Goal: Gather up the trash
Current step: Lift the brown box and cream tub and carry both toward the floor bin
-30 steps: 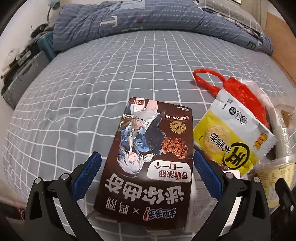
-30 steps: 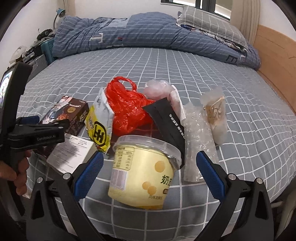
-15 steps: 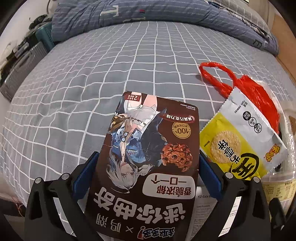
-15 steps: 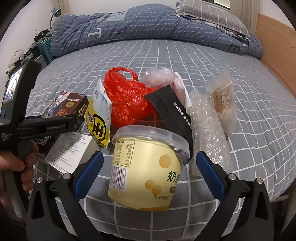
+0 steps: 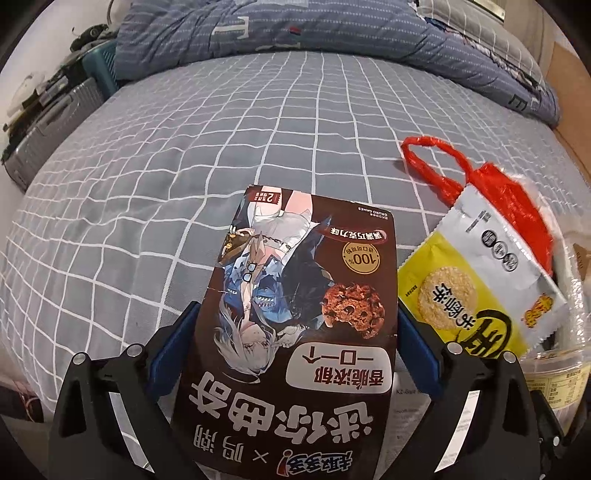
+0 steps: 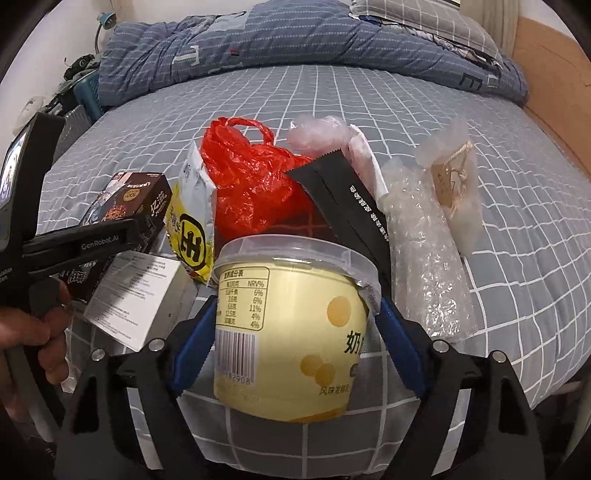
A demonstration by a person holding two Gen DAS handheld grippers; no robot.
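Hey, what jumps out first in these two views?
The dark brown cookie box with an anime figure fills the left view, lying between the left gripper jaws. The pale yellow plastic tub sits between the right gripper jaws, a crumpled red plastic bag behind it.

Left hand-held gripper [image 5: 295, 350] low over the bed [image 5: 184, 155], grey sheet with a white grid. Brown cookie box [image 5: 299, 332] lies between the two blue pads [image 5: 173, 350], printed face up, lettering upside down; each pad sits against a long edge of the box. Just right of the box, a yellow-and-white snack packet [image 5: 476, 291], overlapping a red plastic bag [image 5: 509, 199] whose handle loop lies on the sheet. Rim of a clear-lidded tub [image 5: 557, 365] at the right edge. Blue striped quilt [image 5: 314, 29] bunched at the far end. Grey suitcase [image 5: 48, 125] beside the bed, left.
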